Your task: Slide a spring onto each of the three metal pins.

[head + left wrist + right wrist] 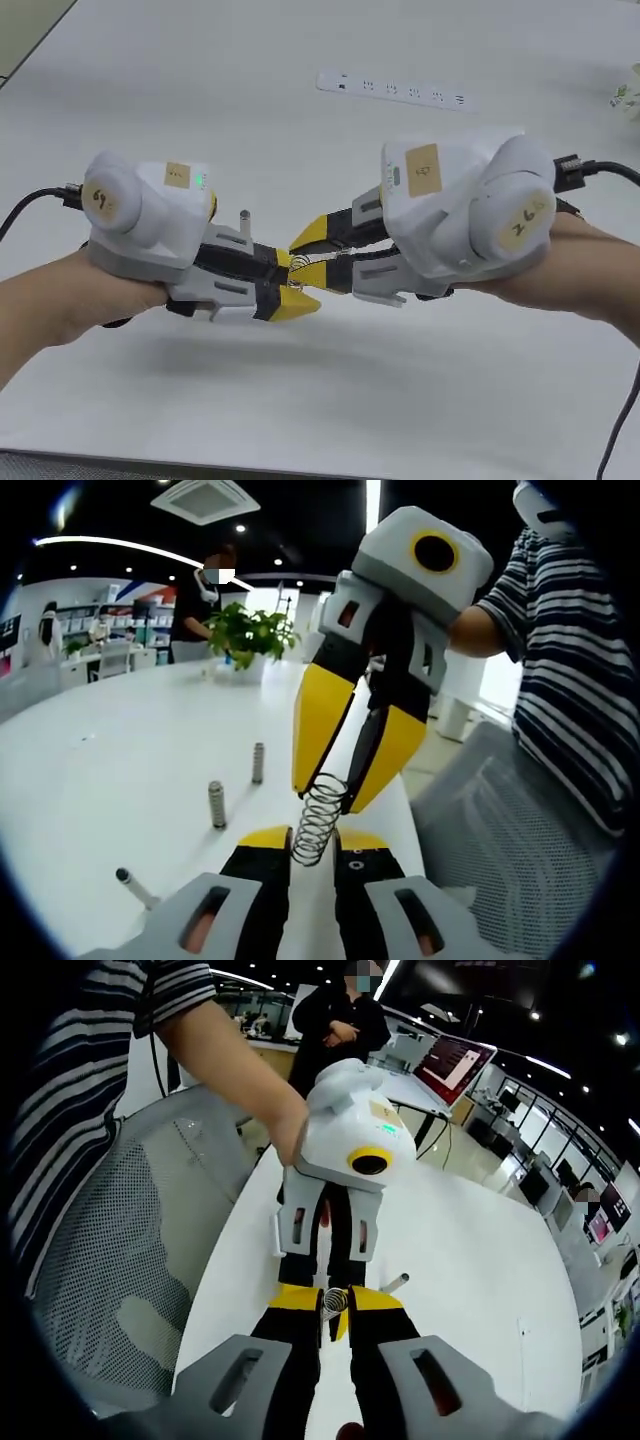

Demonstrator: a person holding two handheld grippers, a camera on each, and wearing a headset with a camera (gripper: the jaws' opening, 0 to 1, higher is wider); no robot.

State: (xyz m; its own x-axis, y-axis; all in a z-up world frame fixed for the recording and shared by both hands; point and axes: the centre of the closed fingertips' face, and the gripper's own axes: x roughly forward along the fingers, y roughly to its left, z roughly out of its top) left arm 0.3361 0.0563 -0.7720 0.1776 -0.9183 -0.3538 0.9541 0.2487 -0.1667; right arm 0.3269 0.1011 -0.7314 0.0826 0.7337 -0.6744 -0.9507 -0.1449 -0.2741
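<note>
A small steel spring (318, 822) hangs between the two grippers, which meet tip to tip above the white table (320, 390). My left gripper (312, 842) is shut on its lower end, and the right gripper (338, 785) pinches its upper end. In the head view the spring (298, 266) sits where the left gripper (289, 281) and right gripper (302, 262) touch. From the right gripper (337, 1306), the spring (331, 1300) shows between its yellow tips. Two pins (258, 763) (217, 805) look coiled with springs. A third pin (131, 884) is bare.
A white power strip (395, 90) lies at the far side of the table. A mesh chair (500, 830) stands by the table edge. A potted plant (245, 635) and a laptop (455, 1065) sit further off, with people standing behind.
</note>
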